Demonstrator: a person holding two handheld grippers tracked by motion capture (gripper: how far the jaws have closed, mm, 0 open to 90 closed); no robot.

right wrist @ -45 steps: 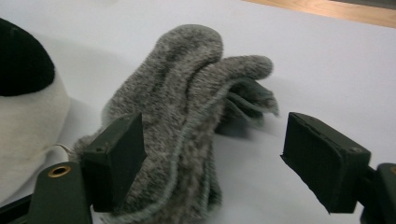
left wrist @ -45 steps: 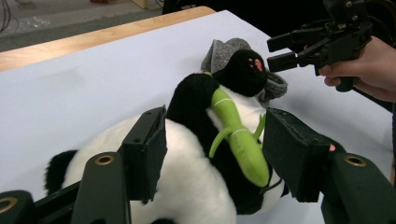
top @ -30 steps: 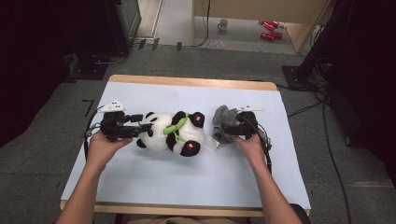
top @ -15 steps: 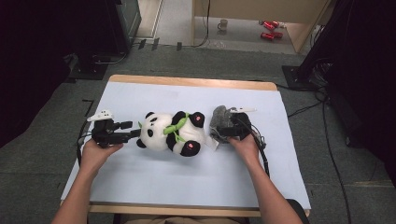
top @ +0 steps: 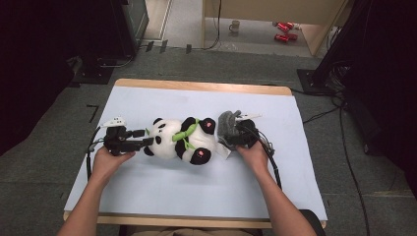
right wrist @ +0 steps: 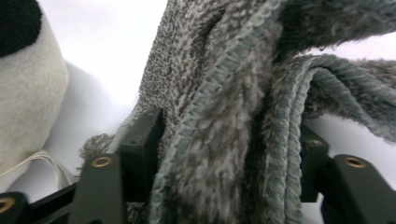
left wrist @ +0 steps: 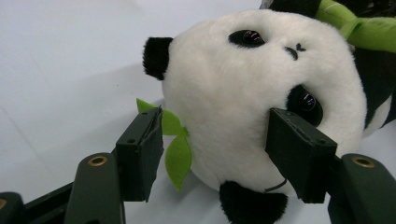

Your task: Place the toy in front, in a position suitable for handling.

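A black-and-white plush panda [top: 184,140] with a green bamboo sprig lies on its side in the middle of the mat. My left gripper [top: 142,137] points at its head from the left. In the left gripper view the panda [left wrist: 252,107] sits between the jaws of that gripper [left wrist: 217,121], which stand open; the left pad meets only a green leaf. A crumpled grey cloth [top: 227,125] lies at the panda's right. My right gripper [top: 237,137] has just been closing, and in the right gripper view the cloth [right wrist: 224,116] is pinched in the gripper [right wrist: 231,126].
A pale blue mat [top: 196,196] covers the wooden table [top: 196,86]. Both gripper cables trail toward the near edge. On the floor beyond stand a mug [top: 235,25], red objects [top: 282,30] and dark equipment at both sides.
My left gripper dropped and slid slightly left and nearer, settling at the panda's head. The right hand edged lower onto the grey cloth. The panda stayed put.
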